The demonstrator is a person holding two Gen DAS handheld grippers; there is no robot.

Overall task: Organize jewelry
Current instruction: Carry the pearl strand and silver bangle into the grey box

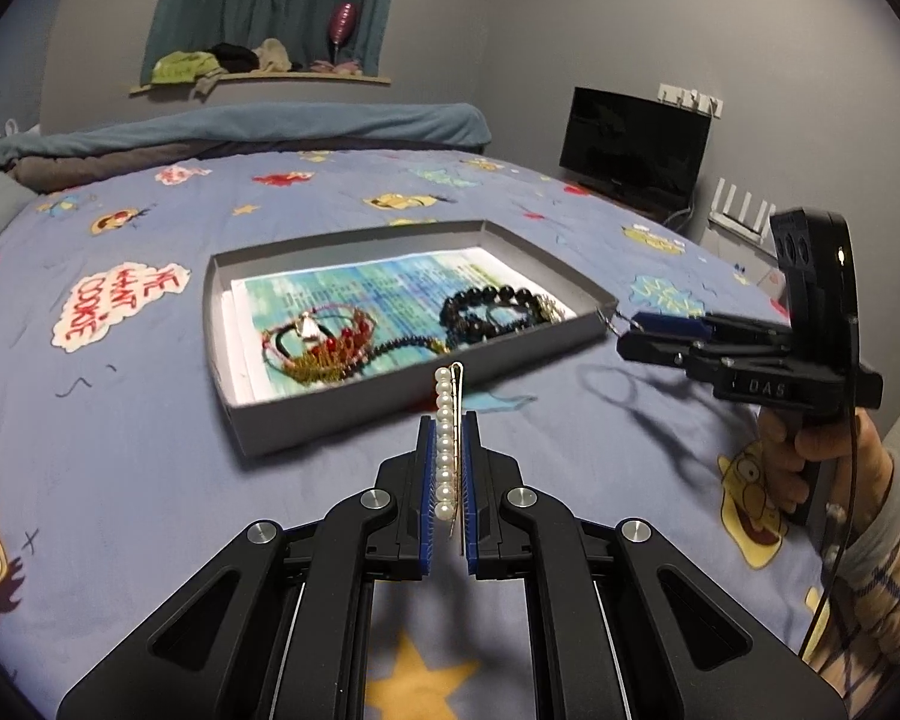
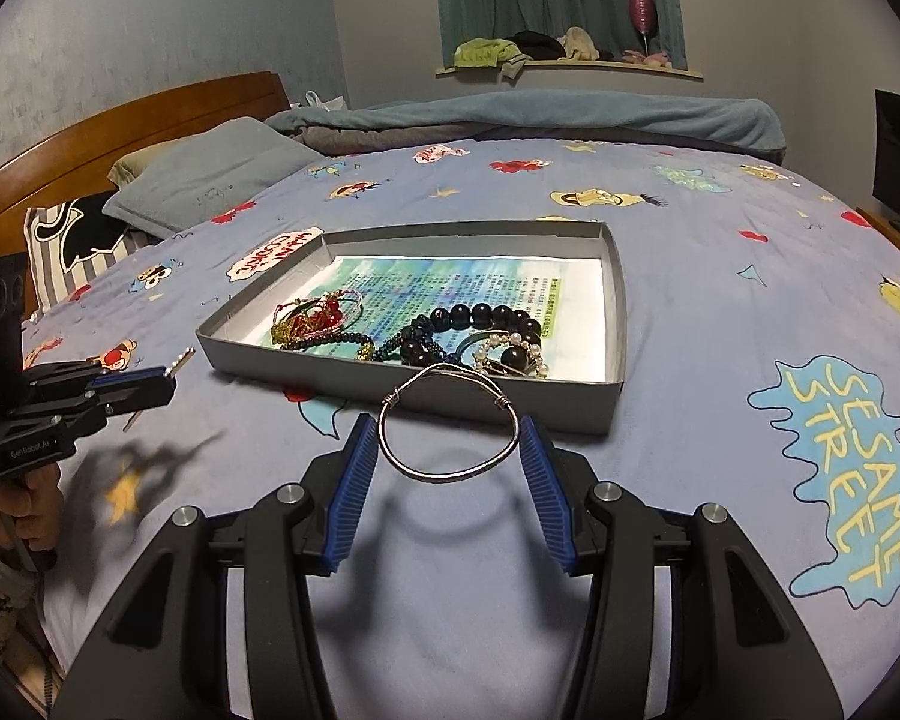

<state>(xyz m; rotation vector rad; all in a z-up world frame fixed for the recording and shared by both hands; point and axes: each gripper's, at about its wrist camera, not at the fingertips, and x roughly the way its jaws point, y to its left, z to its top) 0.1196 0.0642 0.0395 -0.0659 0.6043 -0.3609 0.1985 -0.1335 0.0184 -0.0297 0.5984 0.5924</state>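
My left gripper (image 1: 448, 420) is shut on a pearl hair pin (image 1: 446, 450), which stands upright between the blue pads just short of the grey shallow box (image 1: 390, 387). My right gripper (image 2: 447, 423) is shut on a thin wire bangle (image 2: 402, 462), held above the bedsheet in front of the box's near wall (image 2: 510, 402). The box is lined with printed paper. On it lie a black bead bracelet (image 2: 486, 315), a red and gold piece (image 2: 312, 318) and a pearl piece (image 2: 510, 339). Each gripper shows in the other's view: the right gripper (image 1: 621, 333) and the left gripper (image 2: 171, 381).
The box sits on a blue cartoon bedsheet (image 2: 720, 300). Pillows (image 2: 210, 174) and a wooden headboard (image 2: 150, 114) lie at the left, a rolled blanket (image 2: 540, 114) at the far edge. A dark screen (image 1: 636, 147) stands past the bed's right side.
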